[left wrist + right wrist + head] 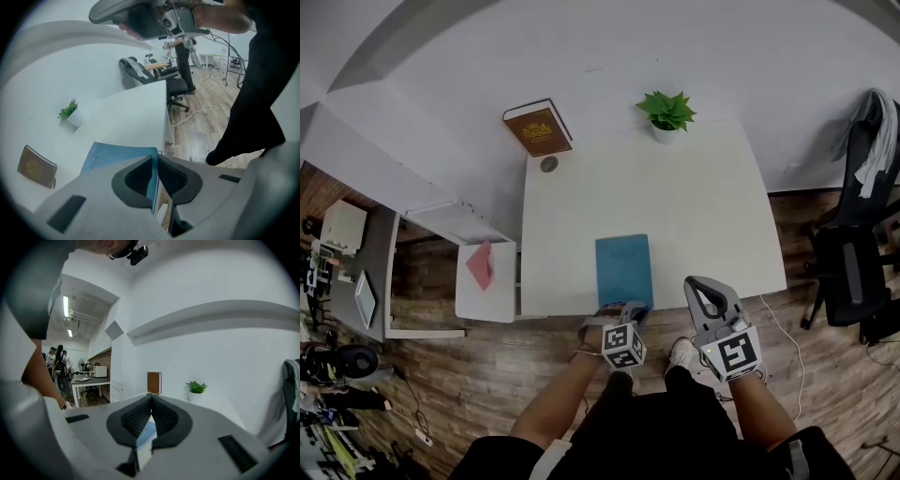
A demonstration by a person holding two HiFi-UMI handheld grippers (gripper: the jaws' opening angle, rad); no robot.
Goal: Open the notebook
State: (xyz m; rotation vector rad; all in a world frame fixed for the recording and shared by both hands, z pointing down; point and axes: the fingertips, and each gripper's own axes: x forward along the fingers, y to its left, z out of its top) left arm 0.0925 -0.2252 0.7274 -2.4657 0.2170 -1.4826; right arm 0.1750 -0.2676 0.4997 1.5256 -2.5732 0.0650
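A blue notebook point(623, 269) lies closed on the white table point(694, 206), its short side at the near edge. My left gripper point(635, 310) points steeply down at the notebook's near right corner. In the left gripper view the blue cover point(112, 159) runs up between the two pads, and the left gripper point(156, 157) is shut on its edge. My right gripper point(696, 283) hovers just right of the notebook over the table's near edge, pointing almost level. Its pads meet at the tips with nothing held, so the right gripper point(151, 399) is shut. A strip of the notebook point(147, 432) shows below them.
A brown book point(538, 128) stands against the wall at the table's far left corner, with a small round object point(548, 164) beside it. A potted plant point(667, 113) sits at the back. A low white stand point(486, 295) with a pink sheet point(480, 265) is left; a black office chair point(851, 274) right.
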